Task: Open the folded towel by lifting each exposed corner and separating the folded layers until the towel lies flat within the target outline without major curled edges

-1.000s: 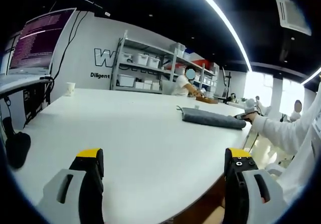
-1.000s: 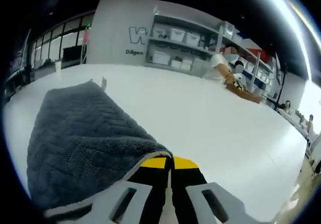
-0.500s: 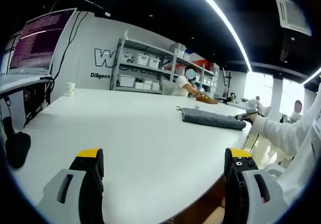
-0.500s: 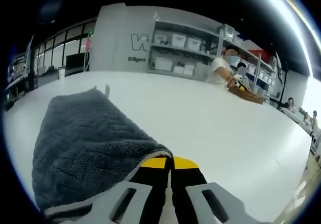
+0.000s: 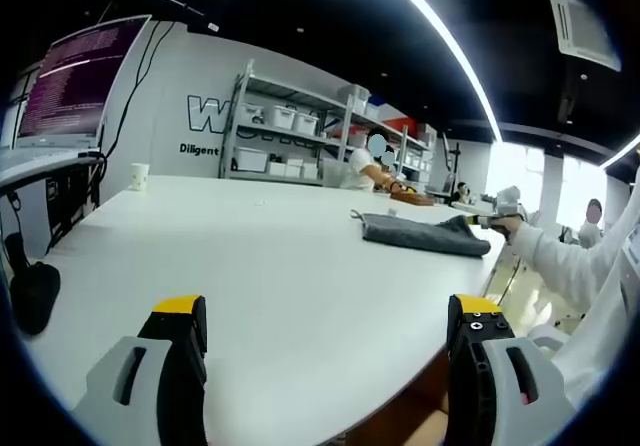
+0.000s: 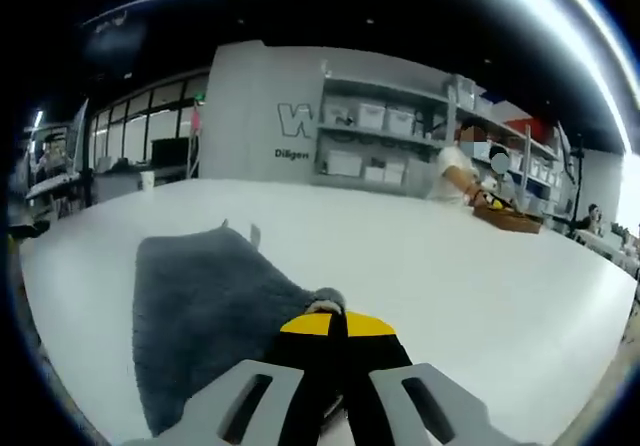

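Grey towel (image 6: 215, 311) lies on white counter (image 6: 480, 286), near corner pinched and raised off surface; in left gripper view we see towel (image 5: 420, 234) close to counter's far right edge. Right gripper (image 6: 336, 323): jaws clenched on that corner, yellow tips meeting. In left gripper view we see right gripper (image 5: 493, 222) at towel's end, held by hand in white sleeve (image 5: 565, 266). Left gripper (image 5: 325, 316): jaws spread wide, grasping nothing, above near counter edge, well apart from towel. Broad bare counter between. Paper cup (image 5: 139, 176) at far left edge.
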Tool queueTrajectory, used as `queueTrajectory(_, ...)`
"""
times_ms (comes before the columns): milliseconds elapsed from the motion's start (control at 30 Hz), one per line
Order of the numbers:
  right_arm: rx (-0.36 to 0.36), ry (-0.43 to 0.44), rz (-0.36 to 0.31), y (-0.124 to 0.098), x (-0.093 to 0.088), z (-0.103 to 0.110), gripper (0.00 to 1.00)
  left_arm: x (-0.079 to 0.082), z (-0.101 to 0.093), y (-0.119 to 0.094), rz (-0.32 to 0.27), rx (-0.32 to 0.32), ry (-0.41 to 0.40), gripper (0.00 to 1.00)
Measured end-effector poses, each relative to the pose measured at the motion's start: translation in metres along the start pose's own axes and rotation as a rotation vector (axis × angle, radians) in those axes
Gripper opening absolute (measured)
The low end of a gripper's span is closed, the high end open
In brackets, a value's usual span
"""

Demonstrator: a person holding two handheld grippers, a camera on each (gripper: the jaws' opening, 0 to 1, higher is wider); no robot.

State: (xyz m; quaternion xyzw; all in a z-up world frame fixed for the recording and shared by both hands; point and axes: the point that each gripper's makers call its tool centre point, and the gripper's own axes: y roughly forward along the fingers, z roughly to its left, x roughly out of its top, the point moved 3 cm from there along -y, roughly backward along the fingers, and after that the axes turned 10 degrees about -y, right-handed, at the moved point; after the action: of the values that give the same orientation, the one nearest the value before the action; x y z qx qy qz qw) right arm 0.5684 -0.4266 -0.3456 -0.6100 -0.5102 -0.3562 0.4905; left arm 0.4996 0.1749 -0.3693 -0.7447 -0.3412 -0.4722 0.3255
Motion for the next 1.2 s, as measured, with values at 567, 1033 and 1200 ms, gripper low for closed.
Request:
queueTrajectory(567, 0.263, -0.032, -0.179, -0.019, 0.075, 0.095, 0.00, -0.003, 0.000, 0.002, 0.013, 0.009, -0.001, 0.99)
queueTrajectory(1033, 0.448, -0.056, -0.213, -0.032, 0.089, 0.164, 0.00, -0.003, -0.006, 0.007, 0.028, 0.000, 0.007, 0.99)
queueTrajectory(1200, 0.488, -0.053, -0.205, -0.026, 0.086, 0.187, 0.00, -0.002, -0.008, 0.008, 0.030, -0.005, 0.010, 0.99)
